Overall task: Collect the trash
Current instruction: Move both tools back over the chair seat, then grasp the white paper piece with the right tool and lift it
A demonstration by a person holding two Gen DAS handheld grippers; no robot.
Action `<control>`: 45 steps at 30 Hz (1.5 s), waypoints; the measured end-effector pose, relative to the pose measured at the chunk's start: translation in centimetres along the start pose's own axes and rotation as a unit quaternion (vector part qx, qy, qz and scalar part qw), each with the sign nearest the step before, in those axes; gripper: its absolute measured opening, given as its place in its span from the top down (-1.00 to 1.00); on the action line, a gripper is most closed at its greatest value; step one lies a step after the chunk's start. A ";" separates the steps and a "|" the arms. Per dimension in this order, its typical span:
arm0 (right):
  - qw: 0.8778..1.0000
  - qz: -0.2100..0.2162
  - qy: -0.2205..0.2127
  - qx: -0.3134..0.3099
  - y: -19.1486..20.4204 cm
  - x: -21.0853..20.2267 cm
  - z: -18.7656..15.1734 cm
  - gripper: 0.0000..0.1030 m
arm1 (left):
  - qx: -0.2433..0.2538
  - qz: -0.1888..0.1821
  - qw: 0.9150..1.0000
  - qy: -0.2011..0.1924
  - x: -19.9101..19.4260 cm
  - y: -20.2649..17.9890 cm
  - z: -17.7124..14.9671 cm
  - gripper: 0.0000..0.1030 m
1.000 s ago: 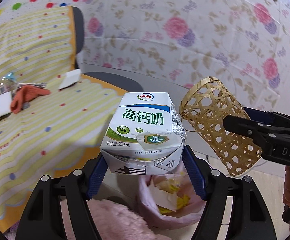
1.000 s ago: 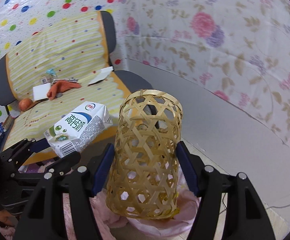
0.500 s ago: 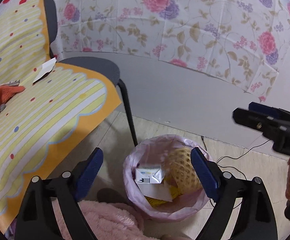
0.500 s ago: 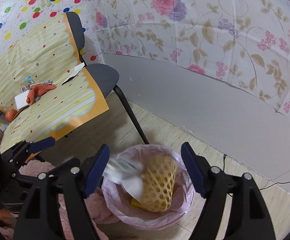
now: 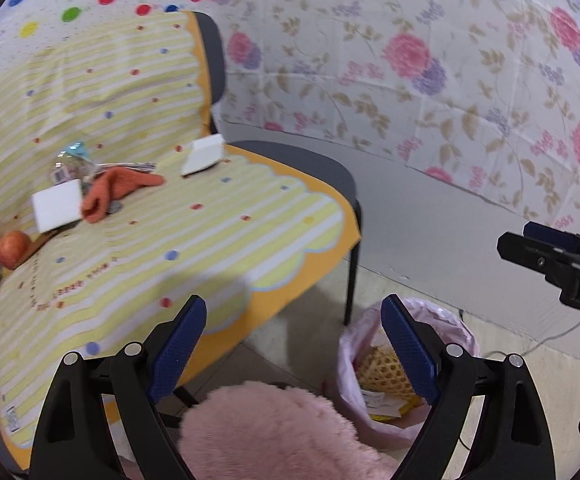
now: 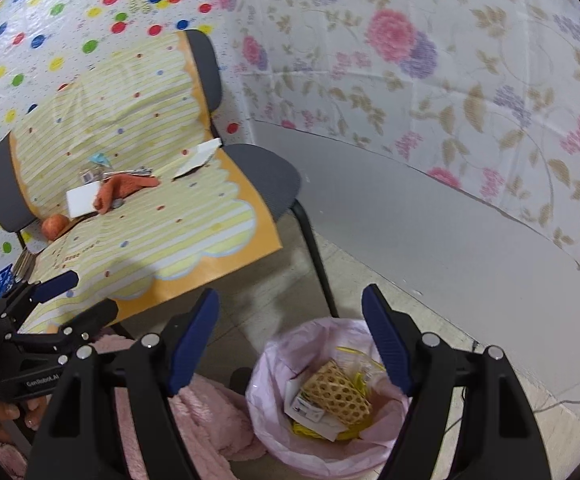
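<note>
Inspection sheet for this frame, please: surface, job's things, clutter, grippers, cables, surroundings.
Surface: chair seat under a striped yellow cloth.
Job's things: pink-lined trash bin on the floor, holding a woven bamboo sleeve and a carton.
Clutter: on the cloth, an orange glove, white block, folded white paper, orange fruit.
Grippers: left gripper and right gripper both open, nothing between the fingers.
Cables: thin cord on the floor by the wall.
Surroundings: floral wall covering; pink fluffy fabric below.
</note>
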State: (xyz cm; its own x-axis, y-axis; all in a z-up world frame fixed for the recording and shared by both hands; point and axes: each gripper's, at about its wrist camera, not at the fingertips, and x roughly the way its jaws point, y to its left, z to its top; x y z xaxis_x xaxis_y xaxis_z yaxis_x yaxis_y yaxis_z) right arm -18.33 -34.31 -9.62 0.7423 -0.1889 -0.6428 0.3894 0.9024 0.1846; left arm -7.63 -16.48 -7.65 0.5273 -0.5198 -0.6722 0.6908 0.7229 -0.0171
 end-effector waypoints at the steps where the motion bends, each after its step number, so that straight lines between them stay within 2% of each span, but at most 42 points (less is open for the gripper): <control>1: 1.000 0.007 0.000 -0.005 0.7 0.2 0.3 -0.41 | -0.009 0.009 1.000 -0.003 -0.4 0.8 0.1 -0.72; 10: 0.996 0.070 0.007 -0.062 7.9 3.5 3.5 -0.41 | -0.077 0.088 0.993 -0.006 -3.2 8.0 -0.4 -0.72; 15: 0.990 0.096 0.009 -0.102 12.4 5.9 5.5 -0.41 | -0.115 0.139 0.984 -0.015 -4.3 13.0 -0.8 -0.72; 18: 0.987 0.103 0.006 -0.121 14.4 7.2 6.5 -0.41 | -0.138 0.168 0.976 -0.014 -4.0 16.4 -0.7 -0.72; 23: 0.985 0.107 0.004 -0.137 17.0 10.6 8.5 -0.41 | -0.151 0.202 0.968 -0.013 -2.9 20.7 -0.3 -0.72; 33: 0.978 0.135 0.018 -0.159 21.7 17.9 12.0 -0.41 | -0.171 0.206 0.963 -0.016 2.0 28.8 2.7 -0.73; 40: 0.963 0.176 0.030 -0.204 27.6 23.3 15.0 -0.41 | -0.176 0.216 0.960 -0.008 5.5 33.1 4.7 -0.73; 45: 0.953 0.168 0.027 -0.249 30.9 26.6 16.3 -0.41 | -0.166 0.226 0.960 0.001 7.5 34.7 5.7 -0.73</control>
State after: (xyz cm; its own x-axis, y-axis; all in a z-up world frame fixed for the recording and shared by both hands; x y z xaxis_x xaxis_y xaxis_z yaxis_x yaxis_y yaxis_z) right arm 22.31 -17.79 -8.93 0.7457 0.1514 -0.6488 -0.1830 0.9829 0.0190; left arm 23.13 2.07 -9.05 0.7357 -0.1177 -0.6670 0.1952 0.9798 0.0423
